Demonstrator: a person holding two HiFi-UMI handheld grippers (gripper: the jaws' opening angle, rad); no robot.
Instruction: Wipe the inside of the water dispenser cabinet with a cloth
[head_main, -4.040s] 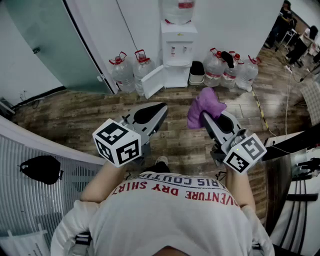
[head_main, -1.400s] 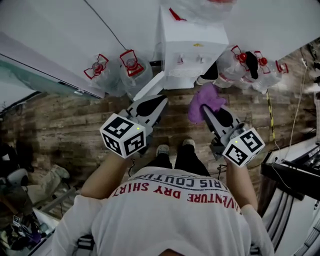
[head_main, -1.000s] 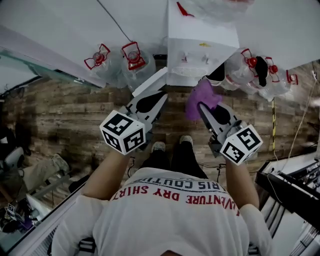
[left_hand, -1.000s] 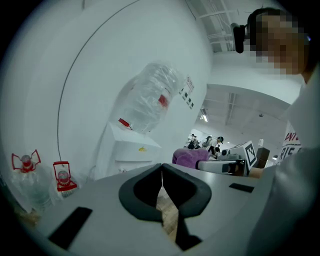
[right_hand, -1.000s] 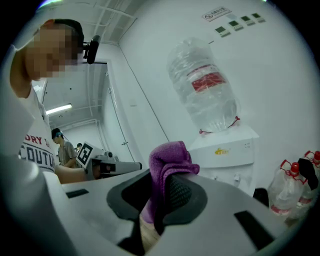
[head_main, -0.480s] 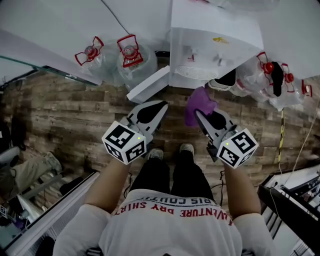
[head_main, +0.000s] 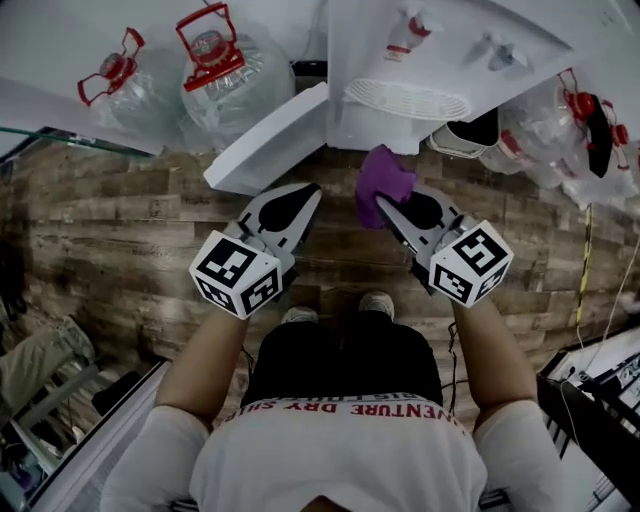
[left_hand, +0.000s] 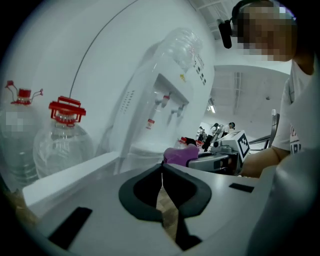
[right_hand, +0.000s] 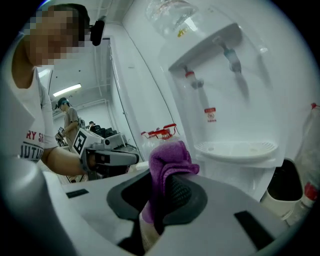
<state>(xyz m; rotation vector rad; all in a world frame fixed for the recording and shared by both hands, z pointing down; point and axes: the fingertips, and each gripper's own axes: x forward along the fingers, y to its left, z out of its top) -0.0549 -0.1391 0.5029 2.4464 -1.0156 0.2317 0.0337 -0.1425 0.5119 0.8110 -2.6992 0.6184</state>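
Two big water jugs (head_main: 215, 75) stood at the far left, next to the white cabinet door (head_main: 268, 140), which hung open. The left gripper (head_main: 308, 190) had its jaws pressed together with nothing in them. The right gripper (head_main: 378, 203) pinched a purple cloth (head_main: 382, 180) (all bunched up at the tips), held just in front of the water dispenser (head_main: 440, 70), outside the cabinet.
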